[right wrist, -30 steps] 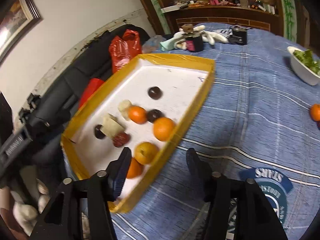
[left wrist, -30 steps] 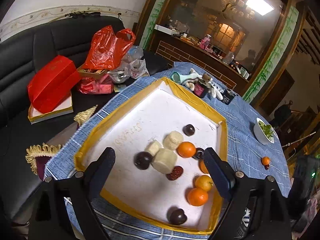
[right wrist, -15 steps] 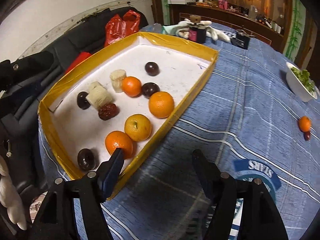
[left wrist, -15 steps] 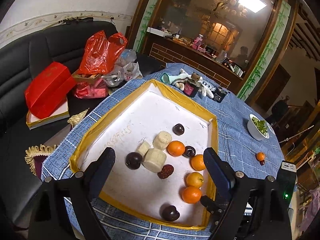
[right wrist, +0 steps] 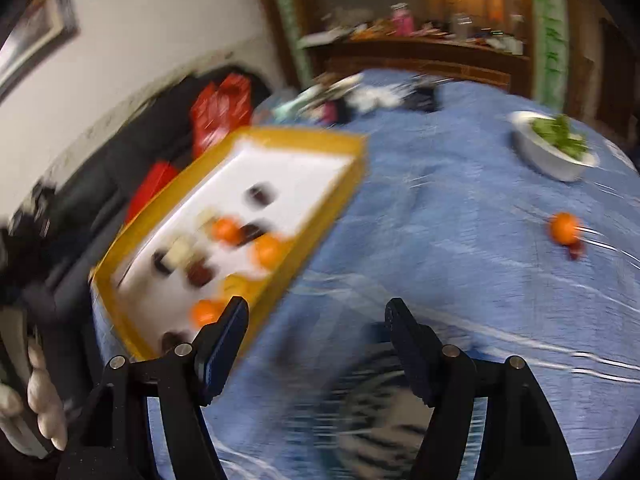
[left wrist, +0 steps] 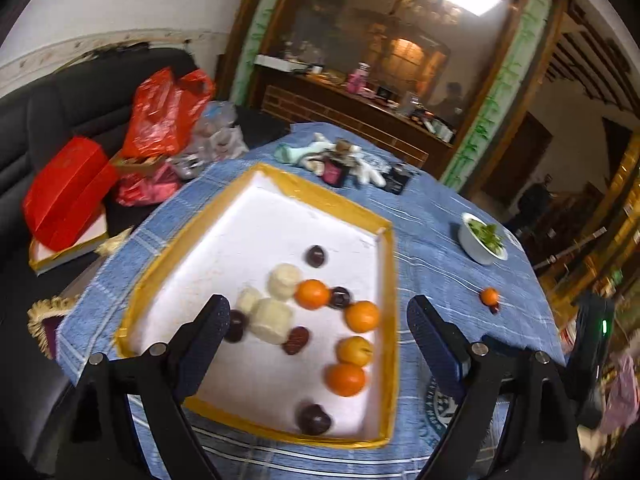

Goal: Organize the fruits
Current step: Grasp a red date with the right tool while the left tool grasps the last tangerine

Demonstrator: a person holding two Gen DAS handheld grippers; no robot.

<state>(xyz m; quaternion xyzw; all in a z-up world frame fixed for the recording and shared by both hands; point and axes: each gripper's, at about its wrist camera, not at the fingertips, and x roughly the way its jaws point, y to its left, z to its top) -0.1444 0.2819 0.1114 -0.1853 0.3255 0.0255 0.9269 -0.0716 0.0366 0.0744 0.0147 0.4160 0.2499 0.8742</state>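
1. My left gripper point(left wrist: 318, 314): jaws wide apart, nothing between them, hanging above the near end of the tray.
2. My right gripper point(right wrist: 318, 318): jaws apart and empty, over bare cloth just right of the tray; they have just been opening further.
3. White foam tray with yellow taped rim point(left wrist: 385, 264): lies on the bench, which is covered by a blue checked cloth point(left wrist: 432, 216).
4. Fruit in the tray, grouped toward its right side:
   - round orange tangerine point(left wrist: 312, 294) at the middle, touching a dark plum point(left wrist: 340, 297);
   - three more orange fruits down the right wall, the middle one point(left wrist: 354, 351) yellower;
   - further dark plums: one alone toward the far end point(left wrist: 316, 256), one by the left jaw point(left wrist: 235, 325), one at the near rim point(left wrist: 314, 419);
   - wrinkled dark red date point(left wrist: 296, 341);
   - three pale cream cylindrical pieces point(left wrist: 272, 318) clustered left of the tangerine.
5. Small orange fruit outside the tray point(right wrist: 563, 228): on the cloth well to the right, with a small dark red fruit point(right wrist: 576, 250) just beside it; the right view is blurred, so I cannot tell whether they touch.
6. White bowl of green leaves point(left wrist: 482, 238): far right of the bench.
7. Soft toys and small dark boxes point(left wrist: 340, 160): at the far edge of the bench.
8. Red plastic bag point(left wrist: 164, 112) and red box point(left wrist: 64, 196): on the black sofa beyond the bench's left side.
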